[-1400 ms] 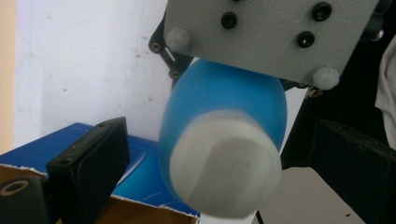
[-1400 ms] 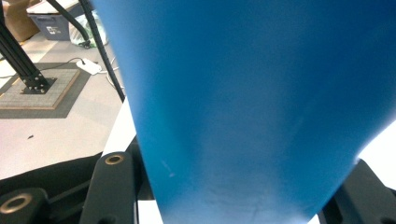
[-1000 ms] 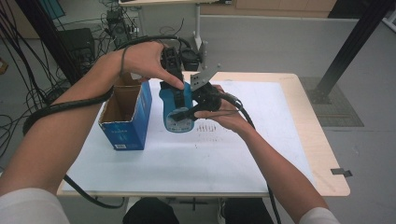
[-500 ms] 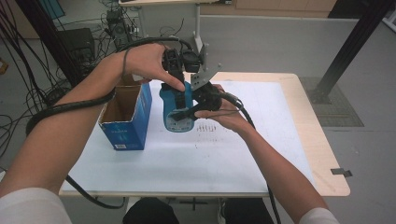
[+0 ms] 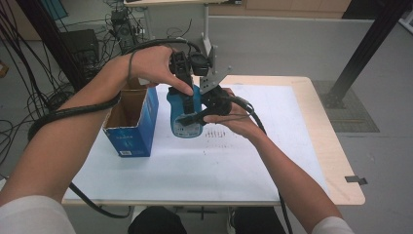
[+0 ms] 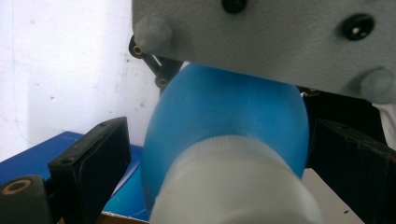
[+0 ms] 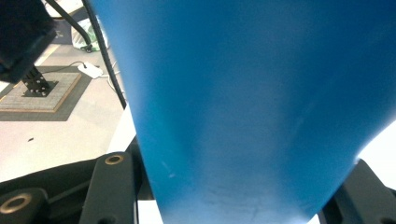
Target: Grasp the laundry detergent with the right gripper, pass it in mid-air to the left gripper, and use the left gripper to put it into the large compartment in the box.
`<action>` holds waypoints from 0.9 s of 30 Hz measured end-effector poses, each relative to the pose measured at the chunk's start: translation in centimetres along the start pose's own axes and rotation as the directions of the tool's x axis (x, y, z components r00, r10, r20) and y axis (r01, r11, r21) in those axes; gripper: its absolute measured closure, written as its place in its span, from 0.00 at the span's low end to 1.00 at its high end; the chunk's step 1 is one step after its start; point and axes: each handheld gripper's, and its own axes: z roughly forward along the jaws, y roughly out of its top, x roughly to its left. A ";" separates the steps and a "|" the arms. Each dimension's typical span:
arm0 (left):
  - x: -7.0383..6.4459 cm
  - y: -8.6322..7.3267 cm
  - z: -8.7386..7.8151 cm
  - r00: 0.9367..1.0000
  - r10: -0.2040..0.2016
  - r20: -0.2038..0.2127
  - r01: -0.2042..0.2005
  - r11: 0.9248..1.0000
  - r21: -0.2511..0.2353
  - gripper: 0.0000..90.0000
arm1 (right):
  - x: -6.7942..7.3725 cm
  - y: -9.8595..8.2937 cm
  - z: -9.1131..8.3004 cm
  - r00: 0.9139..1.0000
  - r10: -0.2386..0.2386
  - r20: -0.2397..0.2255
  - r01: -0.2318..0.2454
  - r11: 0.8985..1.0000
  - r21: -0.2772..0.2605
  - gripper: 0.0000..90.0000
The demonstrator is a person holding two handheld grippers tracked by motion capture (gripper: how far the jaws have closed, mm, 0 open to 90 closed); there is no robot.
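The blue bottle (image 5: 184, 114) has a rounded, smooth plastic body, a pale label low on its front and a white ribbed cap (image 6: 233, 186) seen close in the left gripper view. Compared with the earlier frames, bottle and both hands sit in nearly the same place above the desk (image 5: 253, 165); little has shifted. The right hand-held gripper (image 5: 187, 118) is clamped across the bottle's body, its jaws pressing either side. The left hand-held gripper (image 5: 184, 80) comes down over the bottle's top, with the cap between its spread jaws; contact cannot be told. An open blue cardboard box (image 5: 130, 122) stands just beside the bottle, on the left gripper's side.
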 end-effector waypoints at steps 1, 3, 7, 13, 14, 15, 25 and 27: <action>0.0 0.0 0.0 1.000 -0.002 0.001 0.002 1.000 -0.001 0.07 | 0.0 0.0 0.0 1.000 0.001 -0.002 -0.001 1.000 0.000 0.49; 0.0 0.0 -0.1 1.000 -0.001 0.006 0.001 1.000 -0.005 0.07 | 0.0 0.0 0.0 1.000 0.000 -0.001 0.000 1.000 0.000 0.49; -0.1 0.1 -0.2 1.000 0.003 -0.001 -0.003 1.000 -0.005 0.07 | 0.0 0.0 -0.1 1.000 0.000 -0.001 0.000 1.000 -0.003 0.49; -0.2 0.1 -0.4 1.000 0.004 0.004 -0.004 1.000 -0.009 0.07 | 0.0 0.0 -0.1 1.000 -0.007 0.012 0.007 1.000 0.001 0.49; -0.2 0.1 -0.4 1.000 0.004 0.004 -0.004 1.000 -0.010 0.07 | 0.0 0.0 -0.2 1.000 -0.005 0.011 0.005 1.000 0.001 0.49; -0.2 0.2 -0.4 1.000 0.005 0.003 -0.005 1.000 -0.010 0.07 | 0.0 0.0 -0.2 1.000 -0.005 0.012 0.005 1.000 0.001 0.49; -0.1 0.2 -0.3 1.000 0.006 0.005 -0.005 1.000 -0.011 0.07 | 0.0 0.0 -0.2 1.000 -0.009 0.015 0.009 1.000 0.002 0.49; -0.1 0.2 -0.3 1.000 0.005 0.007 -0.005 1.000 -0.010 0.07 | 0.0 0.0 -0.2 1.000 -0.008 0.015 0.008 1.000 0.001 0.49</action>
